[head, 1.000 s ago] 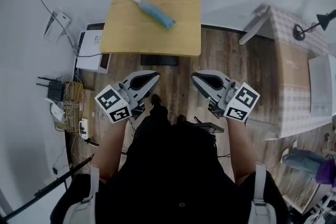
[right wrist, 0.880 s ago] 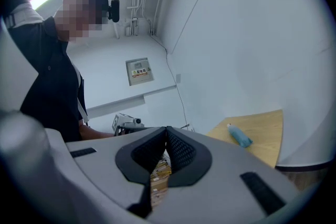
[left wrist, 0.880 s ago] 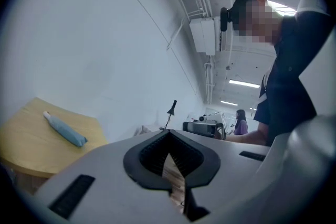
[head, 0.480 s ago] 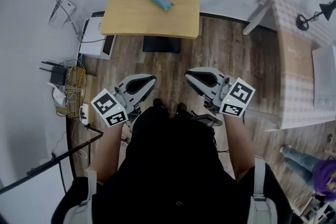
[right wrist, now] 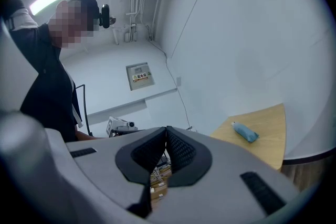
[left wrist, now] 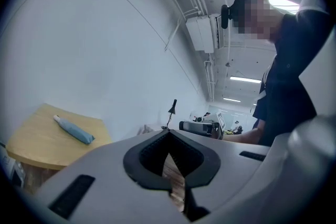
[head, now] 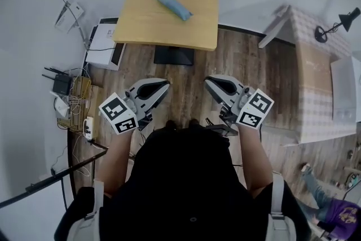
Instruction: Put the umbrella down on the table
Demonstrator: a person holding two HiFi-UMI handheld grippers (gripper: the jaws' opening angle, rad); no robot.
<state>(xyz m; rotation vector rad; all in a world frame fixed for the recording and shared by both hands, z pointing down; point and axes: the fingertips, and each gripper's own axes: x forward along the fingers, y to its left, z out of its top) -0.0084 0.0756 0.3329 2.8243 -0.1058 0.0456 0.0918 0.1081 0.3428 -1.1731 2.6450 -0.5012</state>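
As the umbrella (head: 171, 4) lies flat on the bench (head: 197, 31), the task looks done: left hand-held gripper (head: 162, 84) and right hand-held gripper (head: 210, 81) sit clenched, empty, well apart from it.

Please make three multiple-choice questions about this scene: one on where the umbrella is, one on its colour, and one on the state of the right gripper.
1. Where does the umbrella lie?
A on the floor; B on the wooden table; C against the wall.
2. What colour is its folded fabric?
A red; B blue; C black.
3. How is the right gripper?
A wide open; B shut on the umbrella; C shut and empty.

Answers:
1 B, it lies across the tabletop.
2 B, the fabric is light blue, with a white end.
3 C, its jaw tips meet with nothing between them.
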